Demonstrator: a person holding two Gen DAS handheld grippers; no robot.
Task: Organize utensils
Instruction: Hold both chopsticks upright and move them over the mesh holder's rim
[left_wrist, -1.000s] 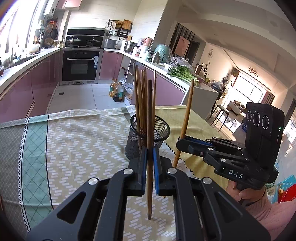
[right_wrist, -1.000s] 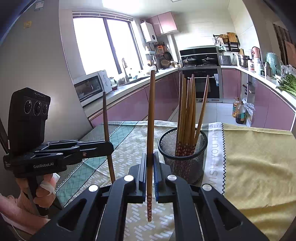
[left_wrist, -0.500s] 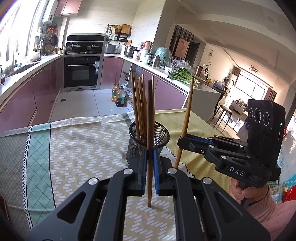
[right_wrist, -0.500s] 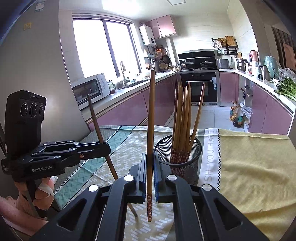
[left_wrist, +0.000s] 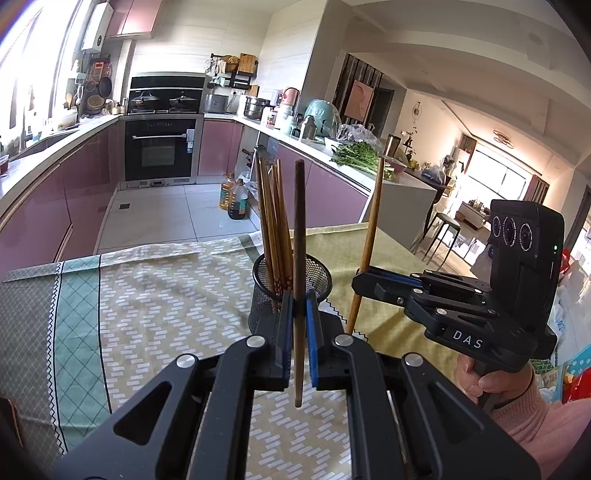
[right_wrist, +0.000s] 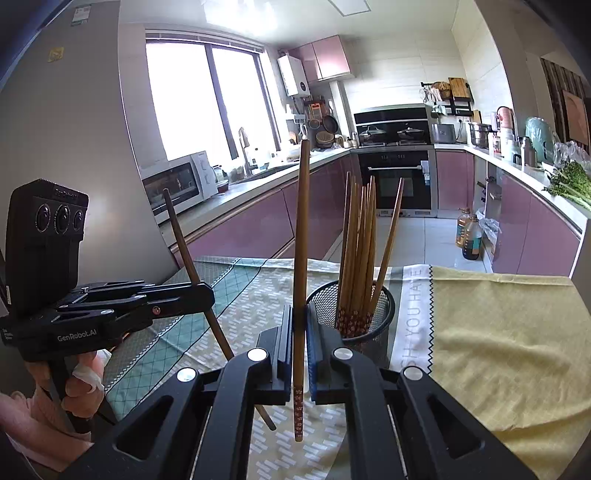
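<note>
A black mesh holder (left_wrist: 264, 302) (right_wrist: 380, 332) stands on the tablecloth with several brown chopsticks (left_wrist: 271, 221) (right_wrist: 360, 240) upright in it. My left gripper (left_wrist: 299, 314) is shut on a dark chopstick (left_wrist: 299, 221), just in front of the holder. In the right wrist view this left gripper (right_wrist: 207, 291) sits to the left of the holder, and its chopstick (right_wrist: 184, 240) leans with its top to the left. My right gripper (right_wrist: 299, 321) is shut on an upright chopstick (right_wrist: 302, 221) with a patterned lower end. The left wrist view shows the right gripper (left_wrist: 364, 282) to the right of the holder, with its chopstick (left_wrist: 371, 229).
A patterned green and yellow tablecloth (left_wrist: 155, 314) (right_wrist: 498, 332) covers the table. The table's far edge lies just behind the holder, with the kitchen floor and oil bottles (left_wrist: 234, 199) beyond. A hand in a pink sleeve (left_wrist: 546, 417) holds the right gripper.
In the right wrist view the left gripper's chopstick has gone from nearly upright to leaning, top to the left and lower end towards me. Both grippers stay shut on their chopsticks.
</note>
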